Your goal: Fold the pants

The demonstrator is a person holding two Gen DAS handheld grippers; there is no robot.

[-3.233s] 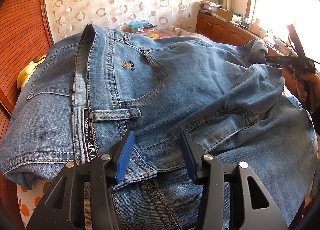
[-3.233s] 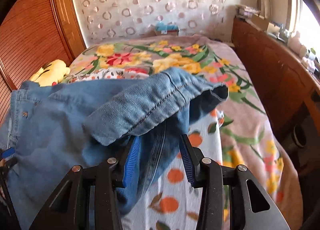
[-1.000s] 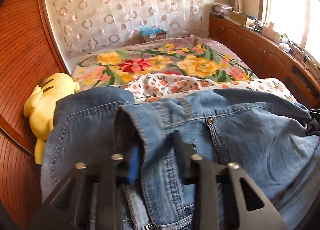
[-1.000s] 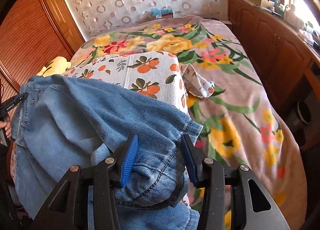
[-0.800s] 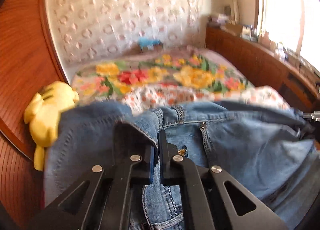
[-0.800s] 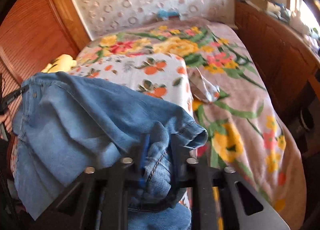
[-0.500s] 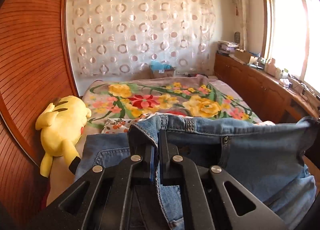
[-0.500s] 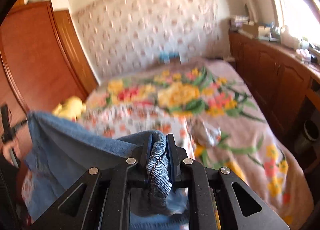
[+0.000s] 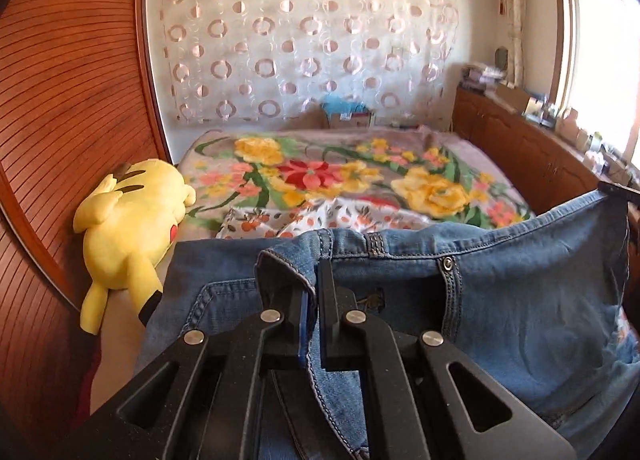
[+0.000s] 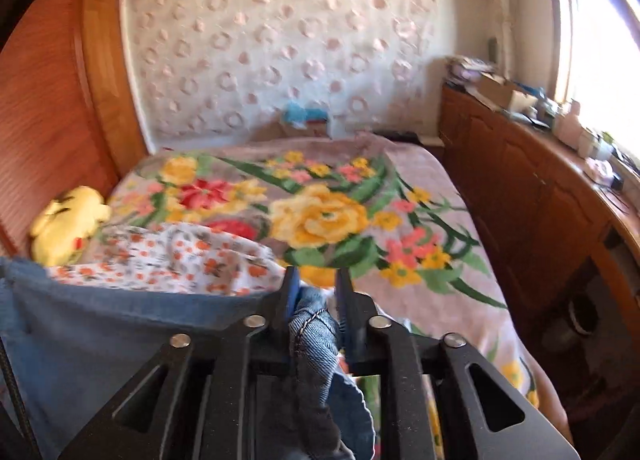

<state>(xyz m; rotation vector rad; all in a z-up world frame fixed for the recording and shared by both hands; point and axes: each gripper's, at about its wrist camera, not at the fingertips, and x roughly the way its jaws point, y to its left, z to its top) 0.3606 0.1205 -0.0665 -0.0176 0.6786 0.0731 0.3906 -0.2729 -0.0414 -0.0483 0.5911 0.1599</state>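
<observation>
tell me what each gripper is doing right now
left gripper: shut on the blue denim jeans, at the waistband.
right gripper: shut on a bunched fold of the jeans.

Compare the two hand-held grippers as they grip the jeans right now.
The left hand-held gripper pinches a thin waistband edge of the jeans, jaws nearly touching. The right hand-held gripper clamps a thicker bunched wad of denim; its jaws, which have just been opening a little, stand wider. Both hold the jeans lifted above the bed.

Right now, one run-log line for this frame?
phase: lifting jeans off bed | left gripper: shut on waistband | right gripper: shut on bunched denim, just reopened slightly | fold: not yet laid
</observation>
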